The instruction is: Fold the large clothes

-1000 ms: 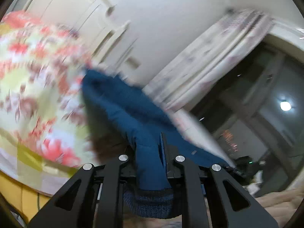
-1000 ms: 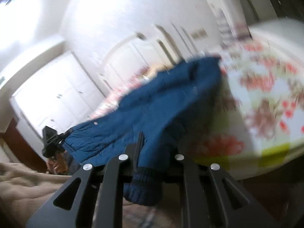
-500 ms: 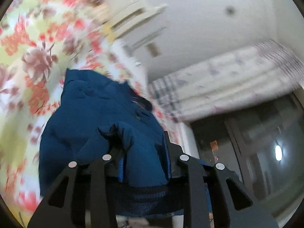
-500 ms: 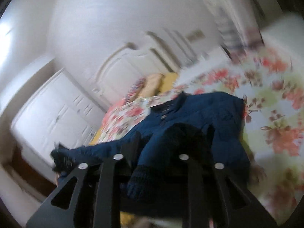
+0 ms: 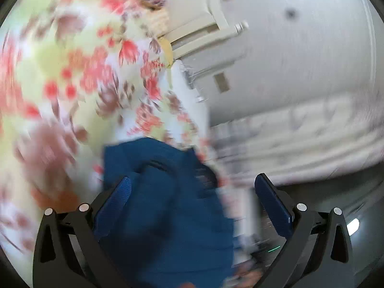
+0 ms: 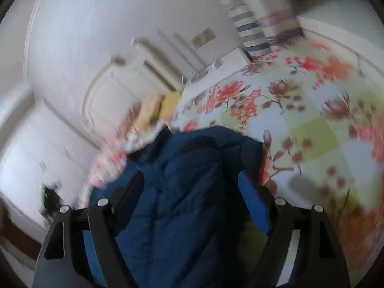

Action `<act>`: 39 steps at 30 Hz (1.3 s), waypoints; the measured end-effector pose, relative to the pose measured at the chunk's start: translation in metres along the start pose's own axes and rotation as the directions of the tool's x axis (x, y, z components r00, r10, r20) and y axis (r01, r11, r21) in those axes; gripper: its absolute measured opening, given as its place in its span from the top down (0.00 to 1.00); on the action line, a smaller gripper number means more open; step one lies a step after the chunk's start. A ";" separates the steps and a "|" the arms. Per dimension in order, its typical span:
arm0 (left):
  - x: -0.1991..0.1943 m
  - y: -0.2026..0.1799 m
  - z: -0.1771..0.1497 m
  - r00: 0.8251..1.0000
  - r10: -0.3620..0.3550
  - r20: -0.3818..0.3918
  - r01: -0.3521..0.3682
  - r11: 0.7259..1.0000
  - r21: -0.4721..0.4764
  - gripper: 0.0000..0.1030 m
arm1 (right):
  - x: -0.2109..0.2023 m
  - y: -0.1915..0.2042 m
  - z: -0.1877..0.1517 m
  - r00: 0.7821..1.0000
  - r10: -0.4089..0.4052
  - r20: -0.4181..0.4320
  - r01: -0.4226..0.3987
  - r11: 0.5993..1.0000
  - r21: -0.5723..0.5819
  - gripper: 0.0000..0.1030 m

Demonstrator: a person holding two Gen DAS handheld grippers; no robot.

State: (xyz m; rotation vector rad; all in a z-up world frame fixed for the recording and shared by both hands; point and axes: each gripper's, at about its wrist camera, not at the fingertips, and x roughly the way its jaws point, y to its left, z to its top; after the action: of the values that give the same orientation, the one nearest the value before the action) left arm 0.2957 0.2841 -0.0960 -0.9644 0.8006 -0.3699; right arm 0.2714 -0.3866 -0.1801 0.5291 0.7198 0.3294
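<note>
A dark blue padded jacket lies bunched on a flowered bedspread. In the left wrist view my left gripper has its jaws opening wide; the jacket lies between them, against the left pad, and free of the right pad. In the right wrist view the same jacket fills the gap of my right gripper, whose jaws are opening too, the blue pads standing apart from the cloth. Both views are blurred by motion.
The bedspread spreads to the right in the right wrist view. A cream headboard and yellow pillows lie at the bed's far end. Pale curtains hang to the right in the left wrist view.
Both grippers were shut on the jacket and carried it over the bed; both have since let go and their jaws have spread. The jacket has dropped onto the bedspread.
</note>
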 end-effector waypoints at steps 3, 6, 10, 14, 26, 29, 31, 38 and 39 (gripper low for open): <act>0.021 -0.011 -0.011 0.989 0.126 -0.079 -0.105 0.968 0.230 0.04 | 0.019 0.013 0.001 0.994 -0.072 -0.082 0.059 0.987 -0.152 0.22; 0.029 -0.018 -0.029 0.967 0.248 -0.051 -0.206 0.889 0.408 0.04 | 0.032 0.023 0.004 0.987 -0.099 -0.128 0.065 0.966 -0.251 0.22; 0.041 -0.028 -0.044 0.961 0.277 -0.016 -0.217 0.785 0.580 0.04 | 0.045 0.025 0.010 0.981 -0.100 -0.165 0.051 0.960 -0.275 0.22; 0.064 -0.032 -0.048 0.935 0.353 -0.041 -0.238 0.707 0.667 0.04 | 0.056 0.023 0.010 0.976 -0.095 -0.194 0.038 0.960 -0.278 0.22; 0.100 -0.045 -0.044 0.926 0.377 -0.002 -0.284 0.701 0.654 0.84 | 0.034 0.048 0.006 0.992 -0.089 -0.089 0.054 0.939 -0.339 0.87; 0.051 -0.088 -0.063 0.953 0.280 0.121 -0.285 0.679 0.677 0.84 | -0.016 0.090 0.004 0.995 -0.093 0.030 0.097 0.905 -0.415 0.89; 0.032 -0.124 -0.059 0.948 0.260 0.182 -0.310 0.635 0.708 0.84 | -0.039 0.113 0.020 0.994 -0.078 0.077 0.103 0.895 -0.433 0.89; 0.112 -0.164 0.012 0.848 0.459 0.266 -0.509 0.566 0.649 0.84 | 0.025 0.111 0.108 0.970 -0.234 0.065 0.242 0.921 -0.305 0.89; 0.142 -0.149 0.014 0.815 0.523 0.250 -0.543 0.538 0.645 0.84 | 0.051 0.098 0.107 0.959 -0.283 0.018 0.277 0.920 -0.277 0.89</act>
State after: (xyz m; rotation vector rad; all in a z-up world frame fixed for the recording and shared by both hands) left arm 0.4100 0.1256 -0.0282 0.0272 0.7978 -0.0861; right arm 0.3718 -0.3196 -0.0854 0.1521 0.7459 0.1636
